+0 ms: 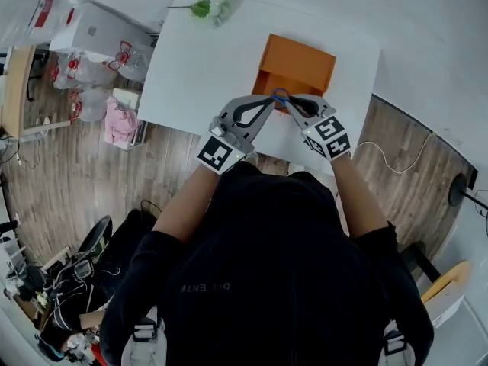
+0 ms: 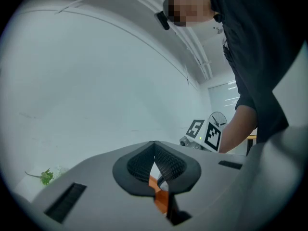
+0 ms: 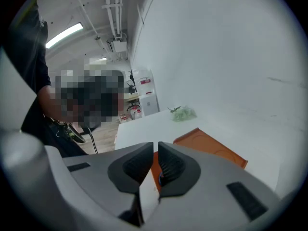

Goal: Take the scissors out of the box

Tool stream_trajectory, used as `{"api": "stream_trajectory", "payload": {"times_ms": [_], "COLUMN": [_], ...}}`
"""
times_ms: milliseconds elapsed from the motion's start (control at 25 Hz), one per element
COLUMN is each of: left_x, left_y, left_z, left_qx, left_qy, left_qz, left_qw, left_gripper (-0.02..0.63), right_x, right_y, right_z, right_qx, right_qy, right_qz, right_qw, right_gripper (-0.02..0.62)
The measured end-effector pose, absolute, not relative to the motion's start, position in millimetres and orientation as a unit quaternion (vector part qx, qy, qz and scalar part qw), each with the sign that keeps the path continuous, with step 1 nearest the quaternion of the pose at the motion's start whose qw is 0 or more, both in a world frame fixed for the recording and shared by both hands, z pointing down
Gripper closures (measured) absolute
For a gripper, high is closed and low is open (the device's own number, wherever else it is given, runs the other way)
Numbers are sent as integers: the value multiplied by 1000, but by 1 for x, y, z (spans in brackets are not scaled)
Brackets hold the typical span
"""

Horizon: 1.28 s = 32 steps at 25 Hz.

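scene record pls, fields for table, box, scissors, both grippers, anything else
table: white
box: orange, on the table
scissors: blue handle at the box's near side, by both gripper tips
left gripper: tips together
right gripper: narrow gap, pads on nothing
other: green sprig at the far edge

We see a lab-like workroom: a white table (image 1: 198, 59) on a wood floor (image 1: 84, 181), bags and boxes (image 1: 95, 36) piled at upper left, cables (image 1: 72, 277) tangled at lower left, bare pipes (image 3: 111, 4) and a strip light (image 3: 64, 35) on the ceiling.
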<state>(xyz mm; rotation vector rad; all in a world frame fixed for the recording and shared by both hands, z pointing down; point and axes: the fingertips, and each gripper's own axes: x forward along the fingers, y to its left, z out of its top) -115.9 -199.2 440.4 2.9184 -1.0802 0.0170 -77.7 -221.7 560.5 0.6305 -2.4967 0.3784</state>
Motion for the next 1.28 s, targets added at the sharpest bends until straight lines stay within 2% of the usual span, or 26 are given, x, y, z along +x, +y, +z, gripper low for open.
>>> {"api": "stream_trajectory", "payload": {"times_ms": [400, 640, 1280], "left_x": [-118, -130, -136], "left_y": [-221, -236, -247], "left_z": [460, 466, 480], "left_qx": [947, 946, 952], "left_qy": [-320, -322, -301], "left_qz": [5, 8, 17], "left_qw": [22, 39, 45], "left_gripper": [586, 586, 586], "right_x": [-78, -79, -90], "right_y": [-231, -235, -245], "right_z": [676, 724, 768], "right_qx": [203, 187, 133], "right_qy": [-868, -838, -807], "right_qz": [153, 149, 110], "right_qw": [427, 491, 566], "right_gripper": [509, 483, 460]}}
